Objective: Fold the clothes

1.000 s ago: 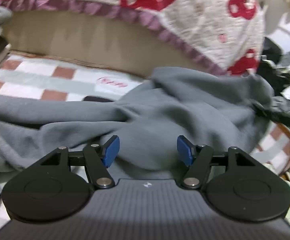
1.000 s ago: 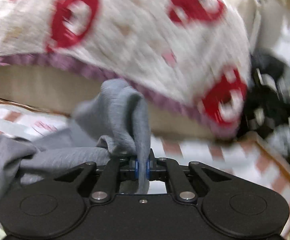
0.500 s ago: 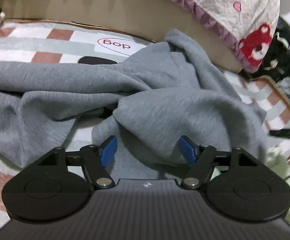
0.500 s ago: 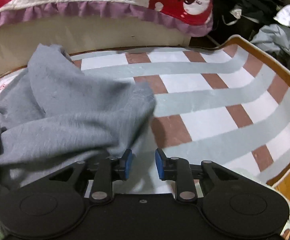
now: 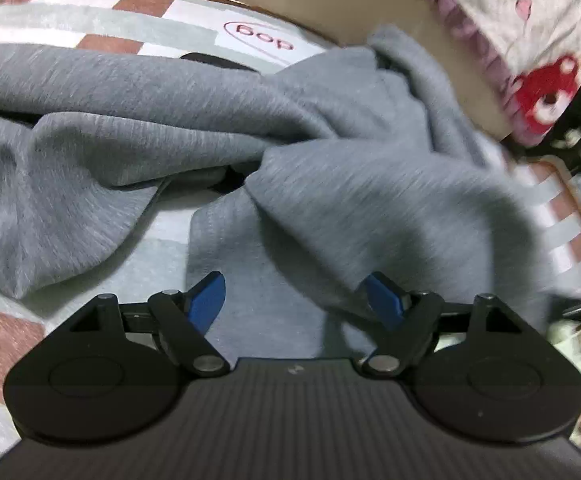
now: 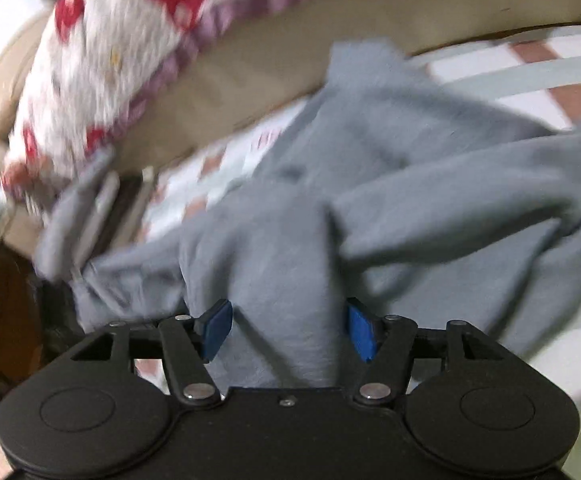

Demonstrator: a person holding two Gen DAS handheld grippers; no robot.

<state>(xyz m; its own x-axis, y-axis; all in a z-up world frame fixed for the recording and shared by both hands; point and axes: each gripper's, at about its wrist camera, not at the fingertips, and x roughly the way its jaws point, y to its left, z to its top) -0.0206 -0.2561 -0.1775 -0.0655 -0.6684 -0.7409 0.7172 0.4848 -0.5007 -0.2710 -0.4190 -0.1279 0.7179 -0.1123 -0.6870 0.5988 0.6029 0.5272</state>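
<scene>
The grey sweatshirt [image 5: 350, 200] lies crumpled on my checked mat [image 5: 90, 32], no fold made, and both the left hand-held gripper [image 5: 296, 300] and the right hand-held gripper [image 6: 288, 328] have just been opening, now wide over cloth, gripping nothing.

Bare checked mat [image 5: 90, 12] left and far right, rumpled grey garment [image 5: 370, 200] filling middle, quilted bed edge [image 5: 530, 40] blocking beyond

Probably a home bedroom: quilted bedspread [image 5: 530, 8], checked rug [image 5: 90, 28].
</scene>
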